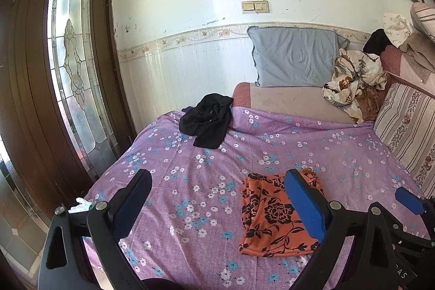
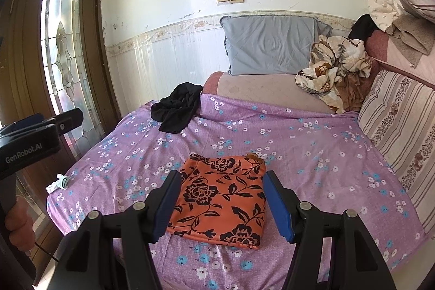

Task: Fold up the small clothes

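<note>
At far left stands a dark brown wooden door with a leaded frosted-glass panel (image 1: 72,67), and below it, at the near left edge of the bed, lies a small crumpled white item (image 2: 57,182). The bed is covered by a purple bedsheet printed with small white and blue flowers (image 1: 272,148). The left gripper (image 1: 217,197) hovers above the sheet with its blue-padded fingers (image 1: 304,205) spread wide apart and nothing between them; in the right wrist view its body appears at the left edge, held off to the side of the bed. Farther back, near the sheet's left rear corner, a crumpled black garment (image 1: 208,121) lies unfolded. In the centre foreground rests a folded orange cloth with a black floral pattern (image 2: 221,195), flat on the sheet as a neat rectangle. The right gripper (image 2: 221,204) is poised over this cloth, its jaws parted on either side of it and gripping nothing. Behind, a grey-blue pillow (image 2: 272,44) leans upright against the white wall. To the right sits a bundled cream and brown floral blanket (image 2: 335,69), and at far right a striped floral cushion (image 2: 399,121) lies along the bed's edge.
</note>
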Demonstrator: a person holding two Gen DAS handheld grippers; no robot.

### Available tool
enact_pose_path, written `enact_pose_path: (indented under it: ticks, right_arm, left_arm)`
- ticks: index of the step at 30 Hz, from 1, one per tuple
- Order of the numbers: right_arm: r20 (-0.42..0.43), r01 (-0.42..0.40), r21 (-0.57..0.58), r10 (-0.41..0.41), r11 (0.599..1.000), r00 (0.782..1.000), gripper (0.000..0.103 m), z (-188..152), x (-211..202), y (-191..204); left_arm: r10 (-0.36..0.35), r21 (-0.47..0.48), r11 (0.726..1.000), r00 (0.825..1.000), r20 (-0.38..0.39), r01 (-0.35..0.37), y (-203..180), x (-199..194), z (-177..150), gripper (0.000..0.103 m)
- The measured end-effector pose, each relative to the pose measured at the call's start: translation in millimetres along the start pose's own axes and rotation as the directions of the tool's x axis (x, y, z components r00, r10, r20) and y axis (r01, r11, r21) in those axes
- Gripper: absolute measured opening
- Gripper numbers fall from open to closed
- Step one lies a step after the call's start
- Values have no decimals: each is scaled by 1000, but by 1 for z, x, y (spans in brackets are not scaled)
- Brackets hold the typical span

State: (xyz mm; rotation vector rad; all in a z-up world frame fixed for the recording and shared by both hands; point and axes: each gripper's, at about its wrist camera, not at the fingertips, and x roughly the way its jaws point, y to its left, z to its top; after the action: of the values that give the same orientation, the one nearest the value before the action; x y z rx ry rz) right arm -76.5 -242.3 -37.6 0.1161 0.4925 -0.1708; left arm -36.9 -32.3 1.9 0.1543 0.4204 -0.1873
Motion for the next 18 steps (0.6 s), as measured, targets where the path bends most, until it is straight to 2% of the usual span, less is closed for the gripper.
enact_pose_path:
  ticks: [18]
  right_arm:
    - [-14,16,-10,-17,1000,1000,66,2,7,0]
  left_arm:
    - [-33,-18,999,999,-8,33,-1,5,1,98]
